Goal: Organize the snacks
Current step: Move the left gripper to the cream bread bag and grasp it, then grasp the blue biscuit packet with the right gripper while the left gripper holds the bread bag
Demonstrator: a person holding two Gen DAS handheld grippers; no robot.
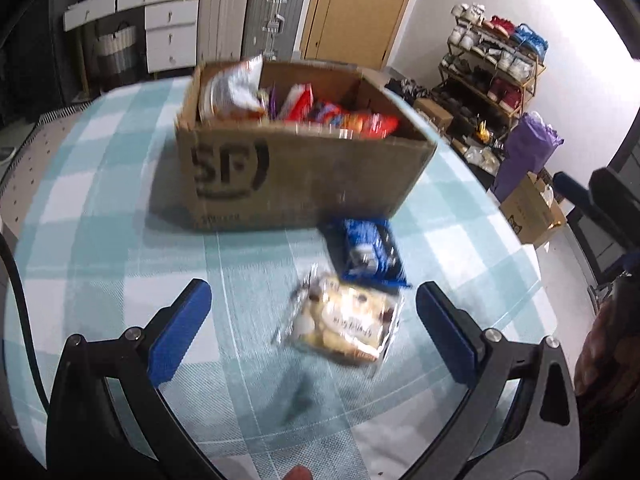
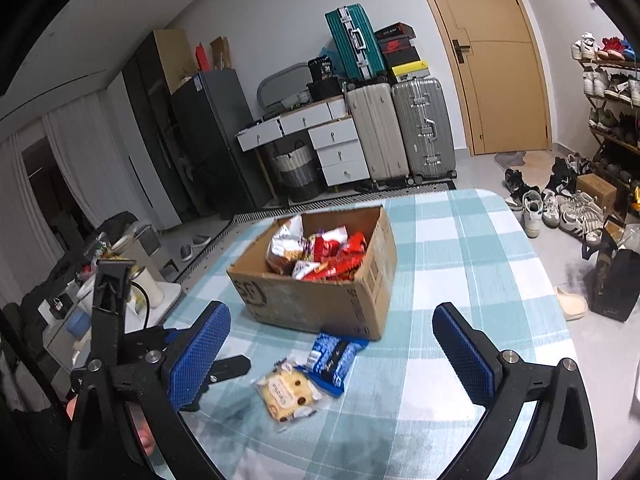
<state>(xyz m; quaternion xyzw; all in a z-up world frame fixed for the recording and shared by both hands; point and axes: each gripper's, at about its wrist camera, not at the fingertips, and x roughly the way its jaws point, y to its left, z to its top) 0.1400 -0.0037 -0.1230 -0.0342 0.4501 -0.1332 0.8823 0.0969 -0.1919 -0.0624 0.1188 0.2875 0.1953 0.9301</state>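
Hovering grippers (image 1: 312,316) (image 2: 332,356) agape, pkts (image 1: 340,326) below

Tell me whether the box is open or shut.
Open: the box has no lid or flaps over its top, and snack packs show inside.

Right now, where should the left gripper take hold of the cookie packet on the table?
Probably from above, across the cookie packet at its raised middle. It lies flat on the table, its crimped ends thin, and the open left gripper already frames it.
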